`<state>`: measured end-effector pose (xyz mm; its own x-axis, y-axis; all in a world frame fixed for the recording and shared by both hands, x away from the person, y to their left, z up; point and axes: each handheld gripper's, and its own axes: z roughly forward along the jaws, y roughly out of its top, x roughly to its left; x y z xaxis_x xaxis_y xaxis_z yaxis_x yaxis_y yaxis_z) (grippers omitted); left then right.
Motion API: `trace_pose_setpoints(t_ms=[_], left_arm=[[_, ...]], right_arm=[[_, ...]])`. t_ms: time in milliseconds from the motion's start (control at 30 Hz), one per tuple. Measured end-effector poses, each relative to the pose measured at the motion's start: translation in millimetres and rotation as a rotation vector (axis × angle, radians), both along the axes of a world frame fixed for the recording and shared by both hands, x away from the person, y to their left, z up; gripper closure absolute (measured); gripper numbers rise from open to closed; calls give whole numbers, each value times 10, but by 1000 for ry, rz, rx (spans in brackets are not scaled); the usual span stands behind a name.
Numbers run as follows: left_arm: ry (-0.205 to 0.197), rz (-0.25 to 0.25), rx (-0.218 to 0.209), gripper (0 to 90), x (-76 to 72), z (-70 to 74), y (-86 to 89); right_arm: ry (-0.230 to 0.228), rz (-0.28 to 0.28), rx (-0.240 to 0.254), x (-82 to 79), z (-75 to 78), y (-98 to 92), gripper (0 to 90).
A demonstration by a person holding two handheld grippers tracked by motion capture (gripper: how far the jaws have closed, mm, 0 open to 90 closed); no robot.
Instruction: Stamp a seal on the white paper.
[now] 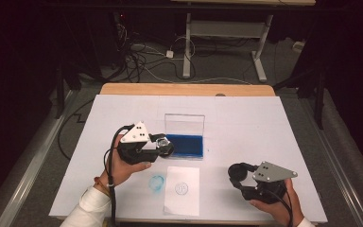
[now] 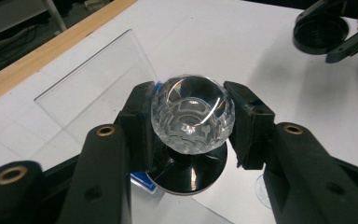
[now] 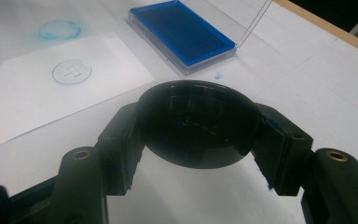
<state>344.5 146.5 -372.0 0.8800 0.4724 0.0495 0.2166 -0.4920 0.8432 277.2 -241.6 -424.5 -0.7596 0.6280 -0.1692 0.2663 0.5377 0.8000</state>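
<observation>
My left gripper (image 1: 163,145) is shut on a stamp (image 2: 192,114) that has a clear faceted knob and a round black base (image 2: 189,171). It hangs just left of the open blue ink pad (image 1: 185,144). My right gripper (image 1: 238,174) is shut on a round black cap (image 3: 196,123), low over the table at the front right. A white paper sheet (image 1: 182,190) lies between the hands and bears a round blue stamp mark (image 3: 72,71).
The ink pad's clear lid (image 1: 184,124) stands upright behind the pad. A blue ring smudge (image 1: 157,183) marks the white table cover (image 1: 246,118) left of the paper. Beyond the table's wooden far edge (image 1: 184,89), cables and desk legs cover the floor.
</observation>
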Motion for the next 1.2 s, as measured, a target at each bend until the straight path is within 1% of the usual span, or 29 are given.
trace_pose_setpoints(t_ms=[67,167,233,300,400,467,533,633,733,1000,1033,1100,1200], left_arm=[[-1,-14,-6,546,-22,14,-2],[-4,-26,-1,546,-67,12,-18],[-6,-34,3,546,-98,6,-29],[-9,-43,15,546,-123,6,-45],[-9,-56,7,546,-153,16,-53],[-16,-56,13,546,-180,11,-59],[-17,-54,9,546,-200,3,-52],[-24,-59,9,546,-240,9,-39],[-23,-69,6,546,-275,10,-45],[-10,-93,31,546,-368,-85,-160],[-4,-100,35,546,-379,-103,-180],[-2,-106,42,546,-391,-127,-208],[12,-119,54,546,-392,-169,-247]], right_arm=[[-1,-2,2,13,-2,-14,387],[2,-7,6,19,-1,-27,387],[3,-7,3,17,-4,-21,387],[0,1,2,13,-4,-9,387],[4,9,-1,-2,-16,1,387],[4,8,-3,1,-20,0,387],[4,8,1,4,-17,0,387],[7,14,-2,3,-18,19,387],[7,16,-4,5,-24,33,387],[4,21,-7,-22,-21,43,387],[4,22,-6,-25,-21,44,387],[4,24,-8,-27,-23,47,387],[7,26,-10,-27,-27,47,387]])
